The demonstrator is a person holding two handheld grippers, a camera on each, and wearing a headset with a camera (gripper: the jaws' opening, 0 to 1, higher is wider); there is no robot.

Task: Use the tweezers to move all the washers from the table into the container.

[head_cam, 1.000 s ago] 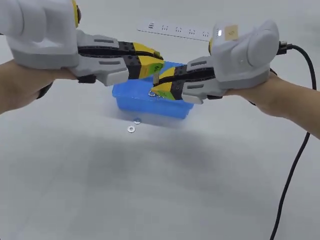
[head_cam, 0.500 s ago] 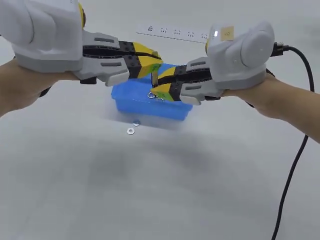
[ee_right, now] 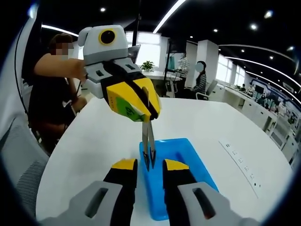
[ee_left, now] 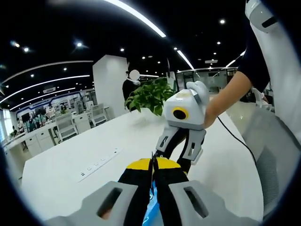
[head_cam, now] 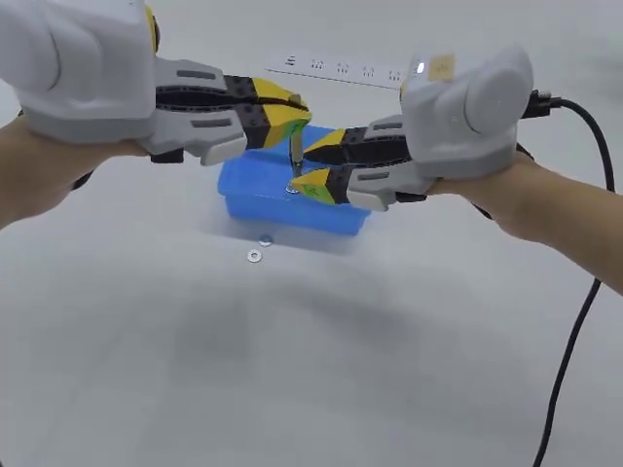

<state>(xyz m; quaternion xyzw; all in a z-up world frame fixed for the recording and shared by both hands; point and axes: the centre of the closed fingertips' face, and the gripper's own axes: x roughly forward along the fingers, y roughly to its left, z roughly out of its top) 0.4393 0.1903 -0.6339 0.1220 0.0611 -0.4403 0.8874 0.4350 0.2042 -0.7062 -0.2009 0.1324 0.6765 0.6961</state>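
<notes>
My left gripper (head_cam: 300, 110) is shut on the top of a pair of metal tweezers (head_cam: 295, 158), which hang tips-down over the blue container (head_cam: 251, 197). In the right gripper view the tweezers (ee_right: 148, 139) drop from the left gripper (ee_right: 141, 110) above the container (ee_right: 186, 162). My right gripper (head_cam: 313, 163) is open, with one jaw on either side of the tweezers' arms and not pressing them. A small washer (head_cam: 292, 189) shows at the tweezers' tips, inside the container. Two washers (head_cam: 255, 256) lie on the white table just in front of the container.
A white power strip (head_cam: 341, 70) lies on the table beyond the container. A black cable (head_cam: 574, 321) runs from the right gripper down the right side. People sit and stand in the office behind the table.
The right gripper's jaws, shut on the tweezers' arms before, have spread apart. Both hands have stayed over the container.
</notes>
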